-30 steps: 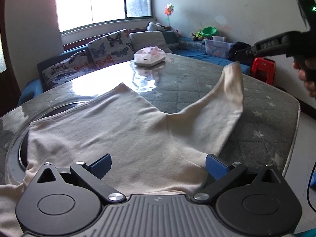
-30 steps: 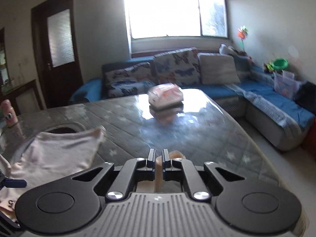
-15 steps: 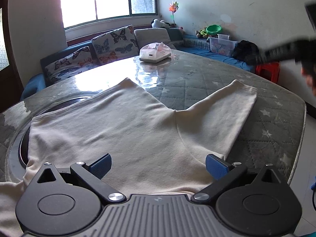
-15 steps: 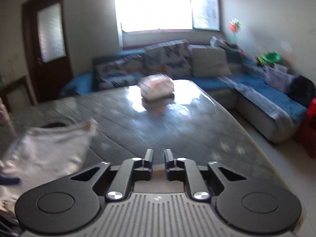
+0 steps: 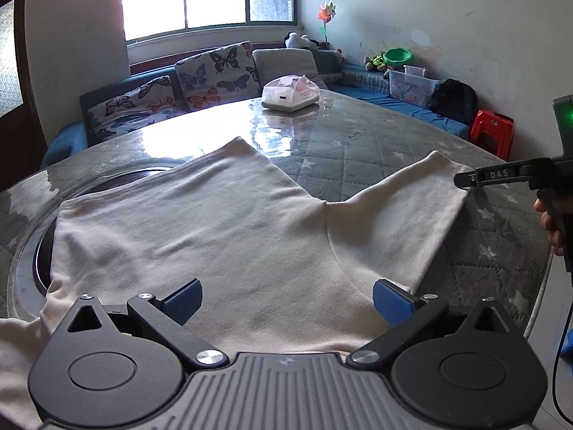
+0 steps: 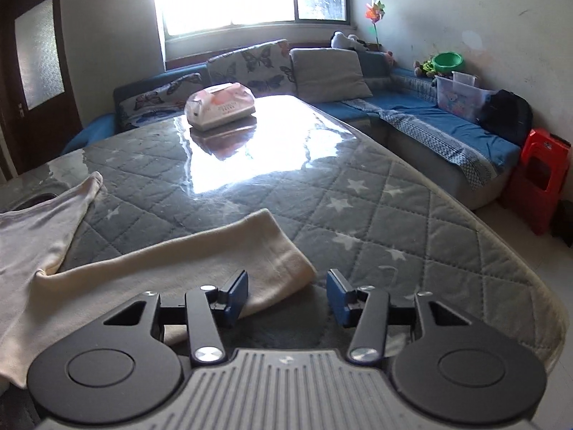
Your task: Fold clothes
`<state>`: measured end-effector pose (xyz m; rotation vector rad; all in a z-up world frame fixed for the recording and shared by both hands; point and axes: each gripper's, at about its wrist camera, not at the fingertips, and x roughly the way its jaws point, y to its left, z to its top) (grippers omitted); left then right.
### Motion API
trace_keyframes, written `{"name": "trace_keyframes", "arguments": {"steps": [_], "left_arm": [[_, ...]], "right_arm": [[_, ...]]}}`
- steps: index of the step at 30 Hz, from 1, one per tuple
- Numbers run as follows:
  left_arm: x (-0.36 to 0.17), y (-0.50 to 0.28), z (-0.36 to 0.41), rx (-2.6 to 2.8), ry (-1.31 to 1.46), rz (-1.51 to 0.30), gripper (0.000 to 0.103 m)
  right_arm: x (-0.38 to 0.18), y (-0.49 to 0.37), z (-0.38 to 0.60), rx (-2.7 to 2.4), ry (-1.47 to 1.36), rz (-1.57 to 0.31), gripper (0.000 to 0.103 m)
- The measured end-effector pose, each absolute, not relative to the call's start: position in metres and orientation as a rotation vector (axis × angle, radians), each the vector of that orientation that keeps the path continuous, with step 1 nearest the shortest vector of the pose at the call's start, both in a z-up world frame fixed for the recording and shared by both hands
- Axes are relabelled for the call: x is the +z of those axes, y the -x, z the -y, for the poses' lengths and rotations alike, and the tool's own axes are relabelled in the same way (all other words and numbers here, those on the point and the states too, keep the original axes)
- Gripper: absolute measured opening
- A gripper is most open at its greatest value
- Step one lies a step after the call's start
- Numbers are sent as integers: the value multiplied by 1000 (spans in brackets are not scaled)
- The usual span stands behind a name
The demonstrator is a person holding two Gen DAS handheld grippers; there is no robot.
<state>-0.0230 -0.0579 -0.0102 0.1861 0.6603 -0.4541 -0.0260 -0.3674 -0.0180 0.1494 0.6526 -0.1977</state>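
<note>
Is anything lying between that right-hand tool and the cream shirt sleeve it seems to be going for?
Nothing visible. The right tool hangs open just above the sleeve end on the quilted table; the tissue pack sits far across the table.

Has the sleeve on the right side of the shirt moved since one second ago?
Yes. The sleeve was lifted then, its end up at the far table edge. Now it lies flat, lower and further right; the right gripper is open.

My left gripper (image 5: 287,299) and right gripper (image 6: 287,292) are black with blue ribbed pads (image 5: 182,299) (silver screws, grey ridged housing).
</note>
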Motion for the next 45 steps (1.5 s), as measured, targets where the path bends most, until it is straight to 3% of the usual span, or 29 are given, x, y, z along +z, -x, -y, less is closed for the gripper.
{"name": "trace_keyframes", "arguments": {"steps": [2,5,8,30,37,40,45], "left_arm": [[-10,24,58,-451,-186,-656,103],[-10,25,59,-451,-194,-655,103],[-9,25,59,-442,-197,-648,103],[-12,29,54,-478,-178,-649,103],[-2,37,20,-433,-129,-634,103],[0,35,9,-412,-116,-628,103],[-2,31,1,-389,-93,-639,103]], "right_arm": [[-18,25,366,-188,-145,-643,37],[-14,24,367,-174,-171,-637,11],[-6,29,369,-155,-194,-618,10],[156,15,250,441,-207,-430,7],[127,1,203,437,-27,-512,11],[93,-6,194,389,58,-609,25],[39,-5,183,317,221,-697,26]]}}
